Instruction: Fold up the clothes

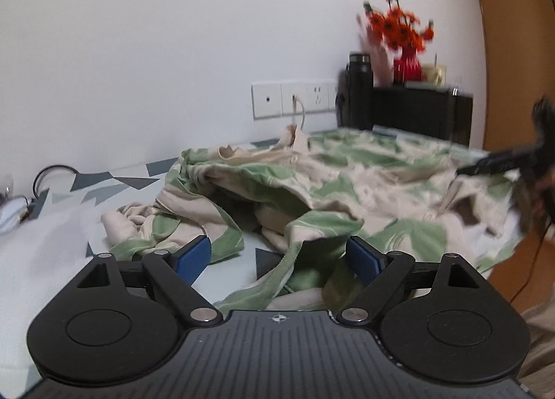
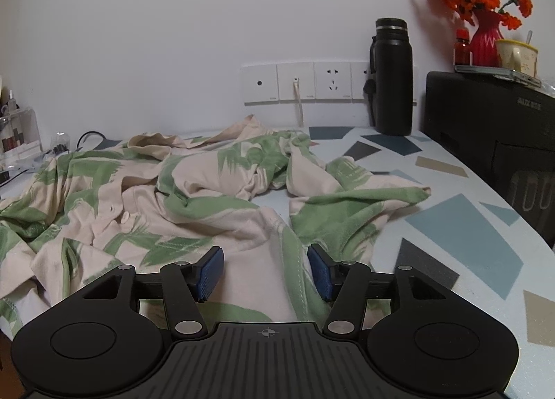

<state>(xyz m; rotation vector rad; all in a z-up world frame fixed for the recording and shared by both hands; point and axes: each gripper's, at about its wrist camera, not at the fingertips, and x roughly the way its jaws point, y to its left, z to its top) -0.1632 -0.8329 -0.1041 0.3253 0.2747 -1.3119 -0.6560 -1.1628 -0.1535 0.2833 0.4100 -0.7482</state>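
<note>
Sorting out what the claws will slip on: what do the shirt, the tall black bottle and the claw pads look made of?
Shirt: soft woven or knit fabric, matte; it crumples and shows stitched hems. Bottle: probably powder-coated metal, matte black with a shiny band. Right claw pads: blue, finely textured, likely rubber.

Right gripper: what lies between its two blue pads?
In the right wrist view, the open right gripper has a stretch of the crumpled shirt between its pads: beige cloth and a green hem strip. Neither pad visibly pinches it.
</note>
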